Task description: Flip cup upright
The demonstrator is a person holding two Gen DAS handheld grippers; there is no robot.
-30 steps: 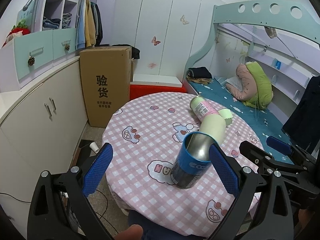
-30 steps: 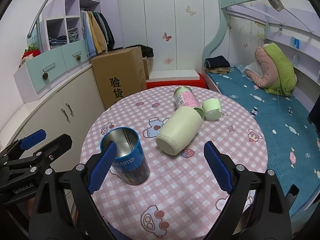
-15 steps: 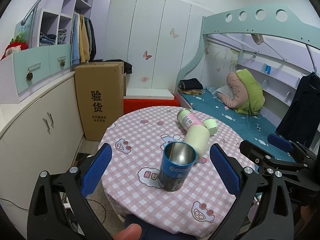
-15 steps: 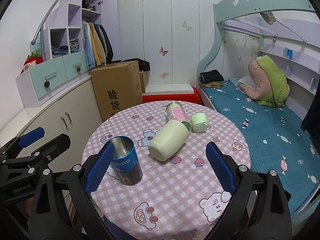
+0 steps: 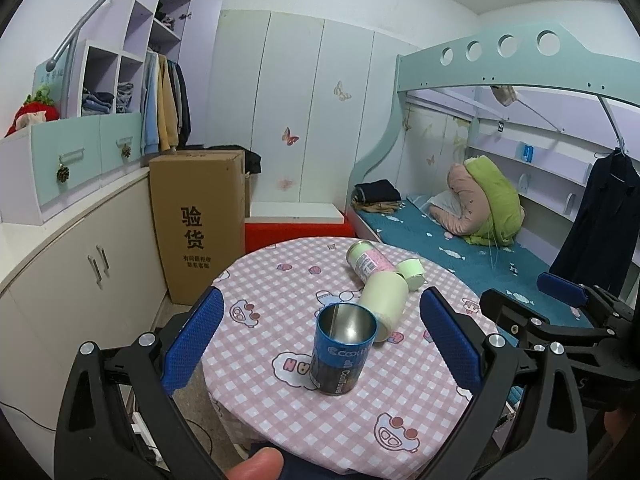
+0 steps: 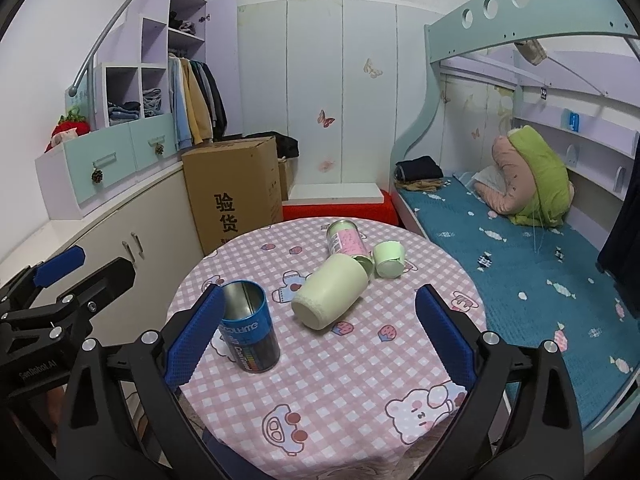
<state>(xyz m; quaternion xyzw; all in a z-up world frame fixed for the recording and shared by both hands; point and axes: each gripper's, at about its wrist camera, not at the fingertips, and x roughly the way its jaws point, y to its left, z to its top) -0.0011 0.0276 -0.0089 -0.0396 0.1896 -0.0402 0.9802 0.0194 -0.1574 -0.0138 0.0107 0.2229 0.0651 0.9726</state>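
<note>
A blue metal cup (image 5: 344,346) stands upright, mouth up, on the round table with a pink checked cloth (image 5: 280,280); it also shows in the right wrist view (image 6: 250,330). A pale green cup (image 6: 330,296) lies on its side behind it, also seen in the left wrist view (image 5: 386,304). A pink-labelled can (image 6: 346,242) and a small green cup (image 6: 388,258) lie beyond. My left gripper (image 5: 322,344) is open and empty, drawn back above the table's near edge. My right gripper (image 6: 316,336) is open and empty, also held back.
A cardboard box (image 5: 200,220) stands left of the table beside white cabinets (image 5: 80,272). A bed with a teal cover (image 6: 520,272) runs along the right side. The table cloth (image 6: 360,360) hangs over the near edge.
Both grippers have pulled back and up from the table, so the cups look smaller and farther. The blue cup stays upright where it stood.
</note>
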